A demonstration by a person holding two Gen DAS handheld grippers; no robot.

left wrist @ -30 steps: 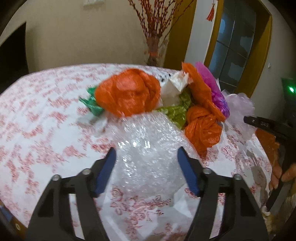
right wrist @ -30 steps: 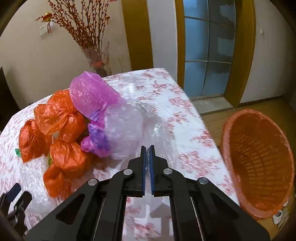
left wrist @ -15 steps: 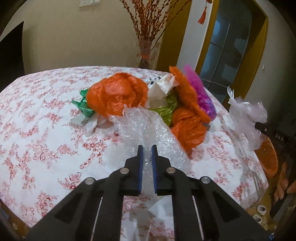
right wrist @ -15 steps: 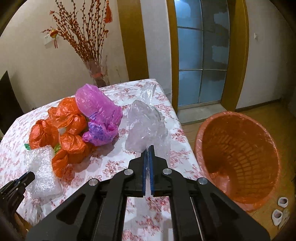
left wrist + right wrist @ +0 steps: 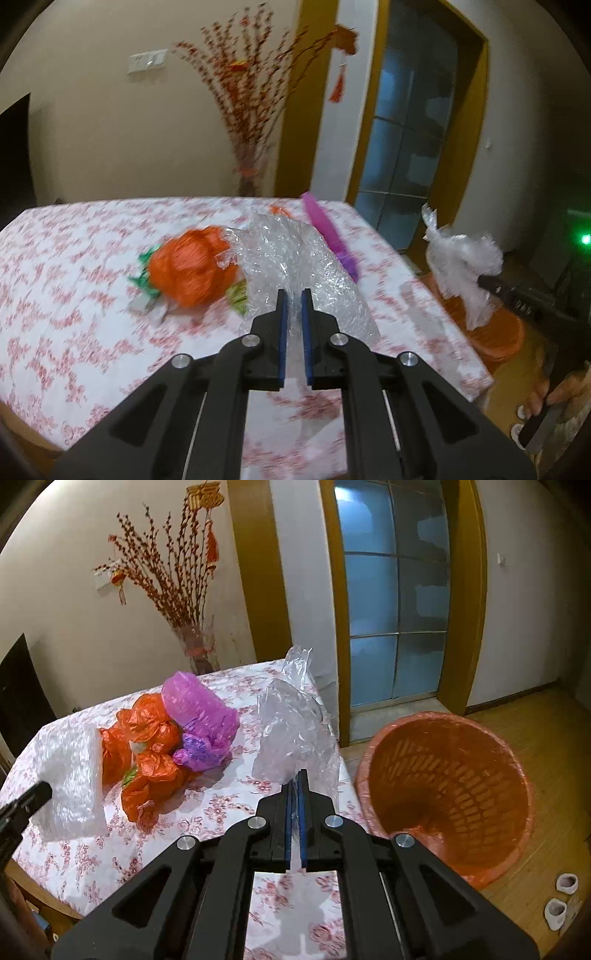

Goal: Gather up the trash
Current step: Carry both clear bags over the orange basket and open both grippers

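My left gripper (image 5: 293, 295) is shut on a sheet of bubble wrap (image 5: 295, 258) and holds it above the floral table (image 5: 74, 295); the bubble wrap also shows in the right wrist view (image 5: 70, 771). My right gripper (image 5: 298, 775) is shut on a clear plastic bag (image 5: 295, 731), held over the table's right edge, next to the orange basket (image 5: 447, 782). The bag also shows in the left wrist view (image 5: 458, 266). Orange bags (image 5: 147, 746) and a pink and purple bag (image 5: 199, 720) lie on the table.
A vase of red branches (image 5: 195, 646) stands at the table's far edge by the wall. A glass door (image 5: 395, 609) is behind the basket. Two small white cups (image 5: 561, 897) sit on the wooden floor at the right.
My left gripper closed on the bubble wrap and lifted it off the table. My right gripper raised the clear bag and carried it right, toward the orange basket.
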